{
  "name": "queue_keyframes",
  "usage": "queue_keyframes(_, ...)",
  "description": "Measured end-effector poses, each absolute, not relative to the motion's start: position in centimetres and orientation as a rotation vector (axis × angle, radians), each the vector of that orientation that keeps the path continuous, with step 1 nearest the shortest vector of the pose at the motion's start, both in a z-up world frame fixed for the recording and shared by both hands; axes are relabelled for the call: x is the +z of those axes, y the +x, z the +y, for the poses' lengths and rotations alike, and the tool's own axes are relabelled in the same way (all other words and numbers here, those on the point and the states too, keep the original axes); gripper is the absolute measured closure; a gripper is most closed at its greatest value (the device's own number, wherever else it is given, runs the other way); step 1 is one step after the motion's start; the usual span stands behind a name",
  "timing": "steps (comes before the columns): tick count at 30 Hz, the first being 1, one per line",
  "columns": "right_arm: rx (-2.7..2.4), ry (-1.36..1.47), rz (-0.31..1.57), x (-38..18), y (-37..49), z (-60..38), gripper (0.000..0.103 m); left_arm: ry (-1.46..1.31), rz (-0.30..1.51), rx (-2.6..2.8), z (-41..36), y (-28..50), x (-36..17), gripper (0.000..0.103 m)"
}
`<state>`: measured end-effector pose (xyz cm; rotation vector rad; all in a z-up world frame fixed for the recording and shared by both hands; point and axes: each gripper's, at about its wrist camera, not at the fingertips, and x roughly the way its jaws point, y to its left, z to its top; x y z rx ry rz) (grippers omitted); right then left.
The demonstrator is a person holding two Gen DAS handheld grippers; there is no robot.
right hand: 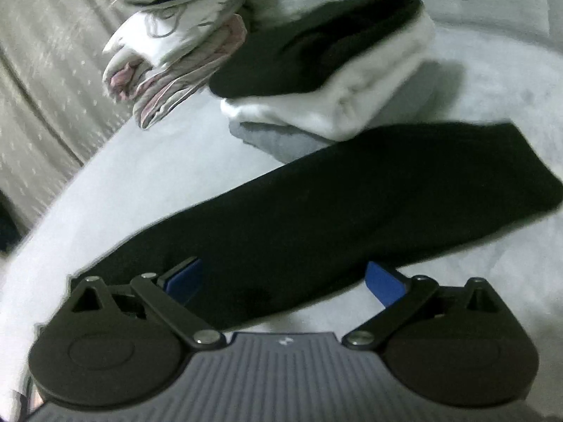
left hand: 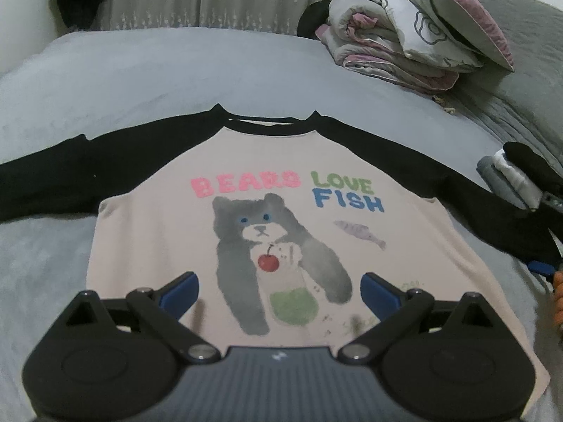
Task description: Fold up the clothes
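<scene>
Shirt (left hand: pixel 225 246) with the bear print lies flat on the bed (left hand: pixel 140 81), right under the left gripper (left hand: pixel 279 292), jaws spread, nothing pinched. Right gripper (right hand: pixel 285 283) hangs wide open too, over the black sleeve (right hand: pixel 334 204); folded pile (right hand: pixel 327 81) beyond it.

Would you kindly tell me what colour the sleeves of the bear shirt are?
Black; the sleeves of the bear shirt show best in the left wrist view.

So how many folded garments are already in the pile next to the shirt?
3 visible in the folded pile: a black one on top, a white one under it, a grey one at the bottom. Others may be hidden.
</scene>
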<state>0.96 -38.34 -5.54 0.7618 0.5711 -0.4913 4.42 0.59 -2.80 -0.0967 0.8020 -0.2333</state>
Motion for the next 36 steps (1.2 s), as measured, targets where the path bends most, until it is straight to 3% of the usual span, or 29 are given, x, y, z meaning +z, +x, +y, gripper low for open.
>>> queue_keyframes(4, -0.523, 0.916, 0.531, -5.7, -0.1, -40.0, 0.011, -0.103, 0.819, -0.236, 0.6, 4.5, -3.0, 0.004)
queue_keyframes(7, -0.598, 0.859, 0.501, -5.7, 0.3, -38.7, 0.011, -0.102, 0.825, -0.237, 0.6, 4.5, -3.1, 0.004)
queue_keyframes(8, -0.626, 0.83, 0.491, -5.7, 0.5, -38.1, 0.015, -0.1, 0.824, -0.238, 0.6, 4.4, -3.1, 0.004)
queue_keyframes(11, -0.71, 0.749, 0.472, -5.8, 1.2, -36.7, 0.043, -0.099, 0.822, -0.239, 0.6, 4.4, -3.0, 0.004)
queue_keyframes(12, -0.737, 0.723, 0.469, -6.0, 1.5, -36.4, 0.048, -0.099, 0.822, -0.239, 0.6, 4.5, -3.1, 0.004)
queue_keyframes(14, -0.758, 0.707, 0.465, -6.1, 1.6, -35.9, 0.075, -0.104, 0.824, -0.235, 0.7, 4.6, -3.0, 0.004)
queue_keyframes(16, -0.74, 0.726, 0.456, -6.1, 1.6, -35.7, 0.086, -0.113, 0.824, -0.231, 1.0, 4.7, -3.0, 0.004)
queue_keyframes(36, -0.431, 0.494, 0.262, 1.5, 8.9, -27.3, 0.088, -0.172, 0.821, -0.181, 3.3, 5.6, -2.5, 0.004)
